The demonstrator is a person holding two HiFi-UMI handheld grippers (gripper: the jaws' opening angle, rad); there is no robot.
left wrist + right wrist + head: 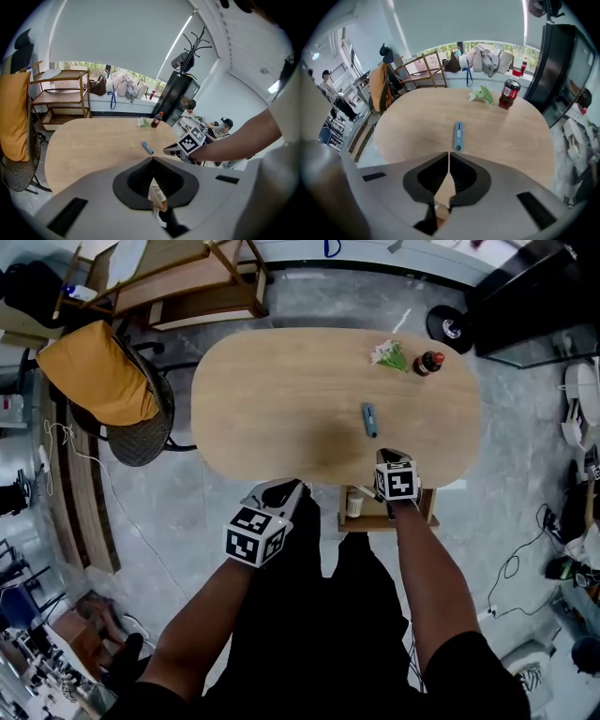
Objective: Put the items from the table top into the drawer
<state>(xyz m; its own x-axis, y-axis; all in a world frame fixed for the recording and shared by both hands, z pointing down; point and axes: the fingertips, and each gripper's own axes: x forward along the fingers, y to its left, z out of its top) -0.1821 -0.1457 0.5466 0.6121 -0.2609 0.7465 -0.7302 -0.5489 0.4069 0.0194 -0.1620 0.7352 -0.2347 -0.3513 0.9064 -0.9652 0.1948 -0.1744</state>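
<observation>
A blue utility knife (369,419) (458,135) lies on the oval wooden table (281,399), right of its middle. At the far right end stand a red-capped dark bottle (429,363) (508,93) and a green-and-white sprig (388,354) (483,95). My right gripper (392,455) (449,154) hangs shut and empty over the table's near edge, above the open wooden drawer (361,523). My left gripper (286,487) (153,160) is left of the drawer at the table's edge, shut on a small tan-and-white packet (157,194).
A white container (354,505) stands in the drawer. A chair with an orange cushion (98,371) sits at the table's left end, a wooden shelf (178,282) behind it. A black cabinet (534,296) stands at the far right, with cables (520,568) on the floor.
</observation>
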